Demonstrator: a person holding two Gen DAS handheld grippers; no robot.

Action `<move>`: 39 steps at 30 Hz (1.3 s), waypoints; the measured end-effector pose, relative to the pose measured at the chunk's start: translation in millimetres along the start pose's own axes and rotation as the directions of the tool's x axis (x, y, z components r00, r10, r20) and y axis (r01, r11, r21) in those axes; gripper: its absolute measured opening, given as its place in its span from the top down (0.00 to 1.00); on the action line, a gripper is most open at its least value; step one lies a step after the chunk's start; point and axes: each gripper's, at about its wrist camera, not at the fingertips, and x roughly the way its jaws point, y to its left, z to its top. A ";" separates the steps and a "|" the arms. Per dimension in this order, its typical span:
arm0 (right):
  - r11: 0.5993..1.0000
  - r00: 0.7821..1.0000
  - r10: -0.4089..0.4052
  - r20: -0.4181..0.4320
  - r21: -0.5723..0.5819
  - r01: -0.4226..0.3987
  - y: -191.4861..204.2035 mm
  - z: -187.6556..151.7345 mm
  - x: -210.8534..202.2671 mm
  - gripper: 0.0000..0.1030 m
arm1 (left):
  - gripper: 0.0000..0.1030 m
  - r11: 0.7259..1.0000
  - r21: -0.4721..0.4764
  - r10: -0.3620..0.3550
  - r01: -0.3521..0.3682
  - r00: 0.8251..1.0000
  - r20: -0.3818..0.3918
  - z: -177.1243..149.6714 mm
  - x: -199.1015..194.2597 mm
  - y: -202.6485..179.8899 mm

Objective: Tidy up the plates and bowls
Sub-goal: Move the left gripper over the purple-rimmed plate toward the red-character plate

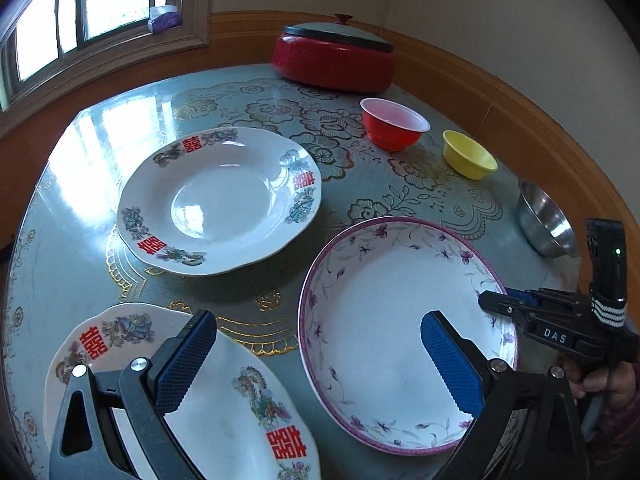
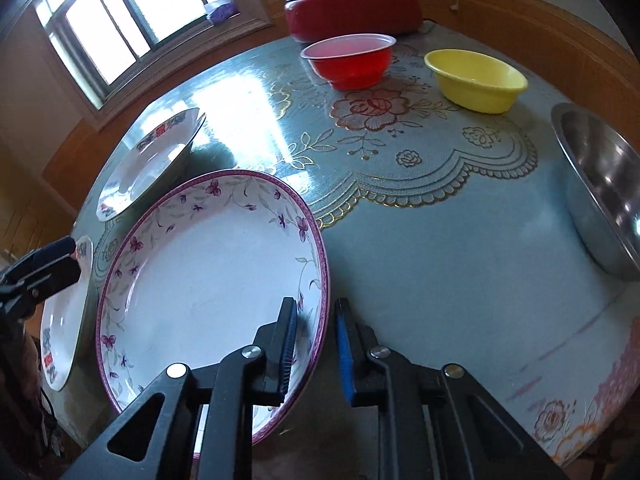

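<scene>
Right gripper (image 2: 316, 344) astride floral plate (image 2: 208, 280) rim

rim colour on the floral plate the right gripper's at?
Purple-pink band on the floral plate, with small purple flowers inside it; clearest in the right wrist view.

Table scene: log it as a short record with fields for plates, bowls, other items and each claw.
plates: purple-flowered plate; two white plates with red characters
bowls: red bowl, yellow bowl, steel bowl, all apart along the far right
other: lidded red pot at the back of the table
left claw: open, above the near plates, holding nothing
right claw: closed on the purple-flowered plate's rim, one pad inside, one outside
</scene>
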 end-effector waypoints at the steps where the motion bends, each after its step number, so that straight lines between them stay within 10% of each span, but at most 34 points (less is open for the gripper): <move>1: 1.000 1.000 0.012 -0.004 -0.020 -0.012 -1.1 1.5 0.4 0.83 | 0.05 1.000 -0.008 0.006 -0.006 1.000 -0.003 2.8 2.9 -1.2; 9: 0.989 0.999 0.038 -0.039 -0.141 -0.043 -0.5 10.0 3.8 0.83 | 0.41 0.998 0.049 0.046 -0.041 0.992 -0.117 13.7 38.6 -11.3; 23: 0.975 0.988 -0.149 -0.048 -0.175 0.139 -2.4 21.2 4.2 0.82 | 0.66 0.981 0.192 0.002 0.030 0.986 -0.164 -3.1 53.6 -27.9; 39: 0.937 0.993 0.062 -0.102 -0.335 -0.093 -27.4 34.5 11.3 0.80 | 0.77 0.985 0.041 0.170 -0.167 0.983 -0.074 -52.0 33.9 -68.1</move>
